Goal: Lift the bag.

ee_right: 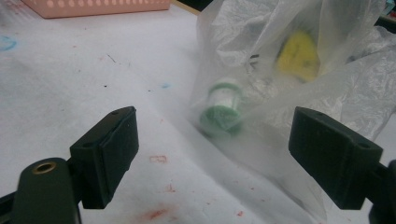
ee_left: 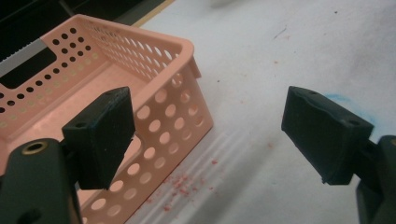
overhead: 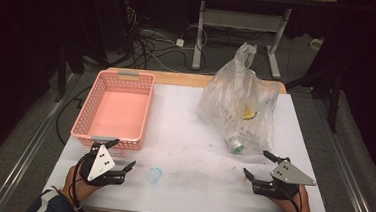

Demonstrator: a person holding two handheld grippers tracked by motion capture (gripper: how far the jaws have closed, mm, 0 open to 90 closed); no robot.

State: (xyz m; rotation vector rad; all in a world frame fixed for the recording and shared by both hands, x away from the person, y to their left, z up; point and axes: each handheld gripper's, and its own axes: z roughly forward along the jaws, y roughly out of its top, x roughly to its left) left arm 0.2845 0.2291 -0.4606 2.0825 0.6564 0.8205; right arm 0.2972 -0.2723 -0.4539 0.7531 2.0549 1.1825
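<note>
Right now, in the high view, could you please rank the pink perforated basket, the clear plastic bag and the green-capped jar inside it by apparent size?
1 and 2. The pink perforated basket and the clear plastic bag look about alike, so I won't rank them.
3. The green-capped jar, far smaller.

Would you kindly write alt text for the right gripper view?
The right gripper, jaws wide open, faces a clear plastic bag holding a green-capped container and something yellow, on a white table.
</note>
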